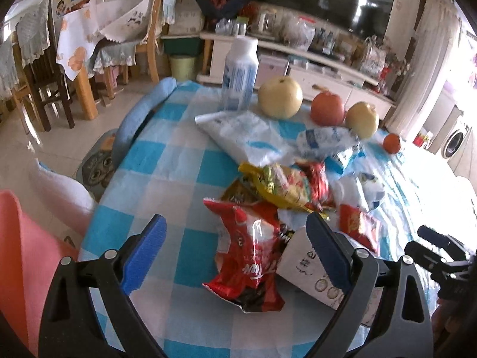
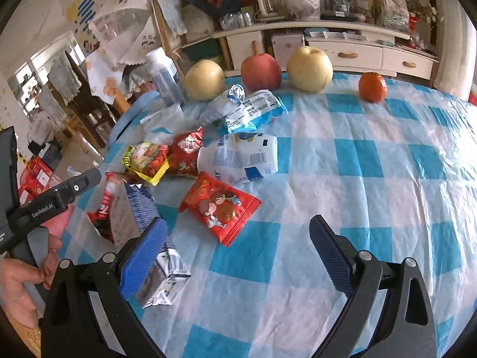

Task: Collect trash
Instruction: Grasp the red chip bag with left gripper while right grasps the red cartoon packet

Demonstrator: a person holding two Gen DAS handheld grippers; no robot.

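Left gripper (image 1: 235, 253) lines up on the first wrapper.
Its fingers stand wide apart, empty, straddling the crumpled red snack bag (image 1: 249, 253) on the checked counter (image 1: 155, 161); the next move calls for lowering and closing (a carton (image 1: 310, 271) crowds the right finger). The right gripper (image 2: 238, 253), also spread and empty, hovers with the red cookie packet (image 2: 220, 205) just ahead.

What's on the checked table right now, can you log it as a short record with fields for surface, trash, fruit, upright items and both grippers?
surface: blue and white checked tablecloth
trash: crumpled red snack wrapper; red cartoon-print packet; yellow-edged wrapper; flattened white plastic bottle; squashed carton
fruit: two yellow pears, red apple, small orange, in a row at the far edge
upright items: white plastic bottle
left gripper: open, the red snack wrapper between its fingers
right gripper: open, holding nothing
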